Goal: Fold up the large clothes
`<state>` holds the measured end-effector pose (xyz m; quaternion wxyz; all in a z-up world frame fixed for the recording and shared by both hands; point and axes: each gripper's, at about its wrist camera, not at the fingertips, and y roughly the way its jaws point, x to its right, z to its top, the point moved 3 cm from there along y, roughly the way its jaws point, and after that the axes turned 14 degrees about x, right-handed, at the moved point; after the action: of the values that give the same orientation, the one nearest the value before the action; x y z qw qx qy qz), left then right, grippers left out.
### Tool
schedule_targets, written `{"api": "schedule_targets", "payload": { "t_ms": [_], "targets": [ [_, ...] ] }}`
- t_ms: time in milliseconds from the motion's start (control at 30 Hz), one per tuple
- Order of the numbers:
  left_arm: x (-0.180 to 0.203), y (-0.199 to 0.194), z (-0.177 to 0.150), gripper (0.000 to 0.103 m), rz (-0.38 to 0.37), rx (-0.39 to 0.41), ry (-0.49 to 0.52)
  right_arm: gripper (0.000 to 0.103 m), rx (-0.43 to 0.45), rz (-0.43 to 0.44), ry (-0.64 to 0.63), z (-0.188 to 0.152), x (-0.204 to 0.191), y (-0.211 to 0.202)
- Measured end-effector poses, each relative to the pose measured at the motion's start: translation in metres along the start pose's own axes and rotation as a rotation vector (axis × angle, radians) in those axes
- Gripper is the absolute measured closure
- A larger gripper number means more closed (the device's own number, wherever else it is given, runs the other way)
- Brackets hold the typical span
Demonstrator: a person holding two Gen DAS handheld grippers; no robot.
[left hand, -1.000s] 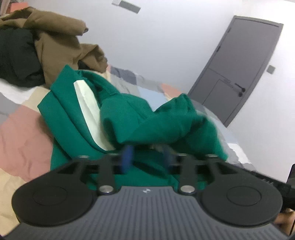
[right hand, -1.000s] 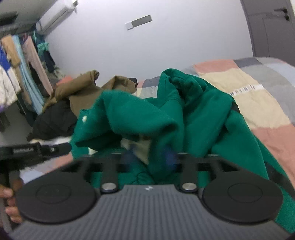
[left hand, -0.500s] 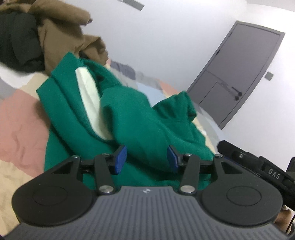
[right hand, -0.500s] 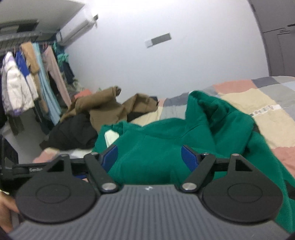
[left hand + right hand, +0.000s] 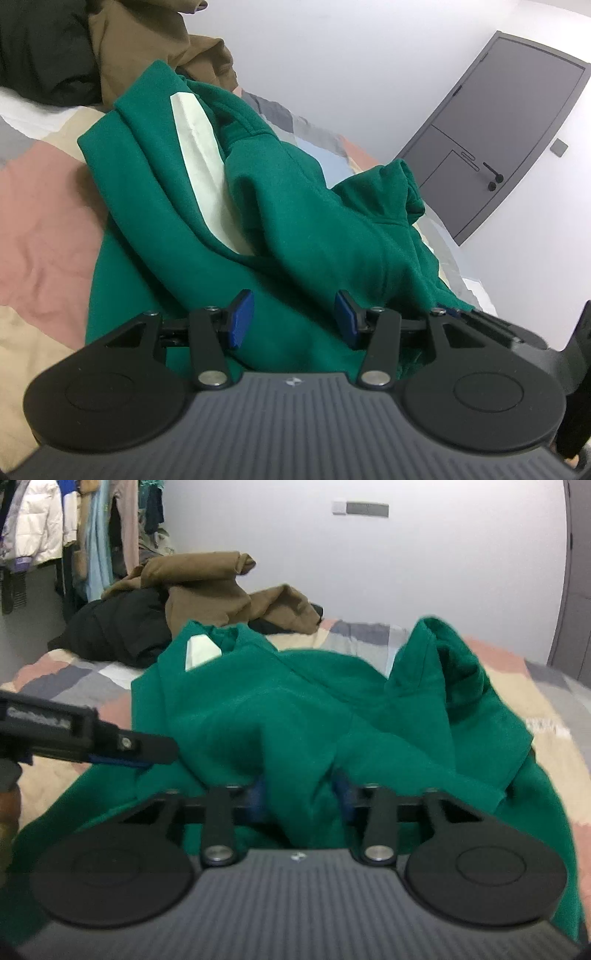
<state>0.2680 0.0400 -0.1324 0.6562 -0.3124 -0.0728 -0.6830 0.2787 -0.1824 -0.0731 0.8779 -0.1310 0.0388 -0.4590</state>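
While the left claw (image 5: 291, 319) gapes, the right claw (image 5: 299, 795), just closing, pinches the green hoodie (image 5: 295, 716).

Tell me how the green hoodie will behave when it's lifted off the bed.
The green hoodie will probably flop: it already lies in soft folds and bunches up where it sits between the right gripper fingers. The thick, fleecy-looking cloth should grip well, not slip. Loose parts like the raised hood will likely sag and trail.

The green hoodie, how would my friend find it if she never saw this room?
Look at the patchwork bed by the white wall. In its middle, nearer than the heap of brown clothes and black clothes, lies the crumpled green hoodie. Nothing else on the bed is bright green, and a cream lining shows inside it.
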Motion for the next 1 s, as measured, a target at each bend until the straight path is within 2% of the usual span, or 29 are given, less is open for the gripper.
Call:
{"api": "schedule_targets", "payload": {
  "t_ms": [100, 233, 300, 367, 533, 600, 633, 700, 800, 1000],
  "targets": [
    [0.002, -0.002, 0.0, 0.049, 0.0, 0.002, 0.013, 0.084, 0.044, 0.013, 0.021, 0.009, 0.002, -0.012],
    [0.001, -0.009, 0.004, 0.049, 0.0, 0.029, 0.007, 0.085, 0.096, 0.055, 0.065, 0.019, 0.003, -0.032],
    [-0.001, -0.014, 0.008, 0.049, 0.0, 0.054, -0.008, 0.085, 0.095, 0.084, 0.066, 0.018, -0.001, -0.038],
    [-0.004, -0.02, 0.013, 0.049, -0.001, 0.081, -0.022, 0.085, 0.047, 0.109, 0.062, 0.013, -0.007, -0.035],
    [-0.004, -0.029, 0.021, 0.049, -0.018, 0.118, -0.022, 0.084, -0.146, 0.152, 0.124, -0.015, -0.018, -0.018],
    [0.002, -0.031, 0.021, 0.049, -0.035, 0.124, -0.003, 0.083, -0.148, 0.145, 0.135, -0.016, -0.02, -0.018],
    [0.005, -0.03, 0.019, 0.049, -0.043, 0.12, 0.008, 0.08, -0.144, 0.143, 0.141, -0.015, -0.02, -0.019],
    [0.011, -0.026, 0.016, 0.049, -0.046, 0.099, 0.029, 0.062, -0.15, 0.142, 0.17, -0.012, -0.016, -0.021],
    [0.019, -0.017, 0.011, 0.049, -0.039, 0.048, 0.054, 0.043, -0.15, 0.15, 0.226, -0.009, -0.01, -0.033],
    [0.027, 0.011, -0.005, 0.049, 0.014, -0.095, 0.112, 0.042, -0.131, 0.091, 0.307, -0.003, 0.012, -0.05]
  ]
}}
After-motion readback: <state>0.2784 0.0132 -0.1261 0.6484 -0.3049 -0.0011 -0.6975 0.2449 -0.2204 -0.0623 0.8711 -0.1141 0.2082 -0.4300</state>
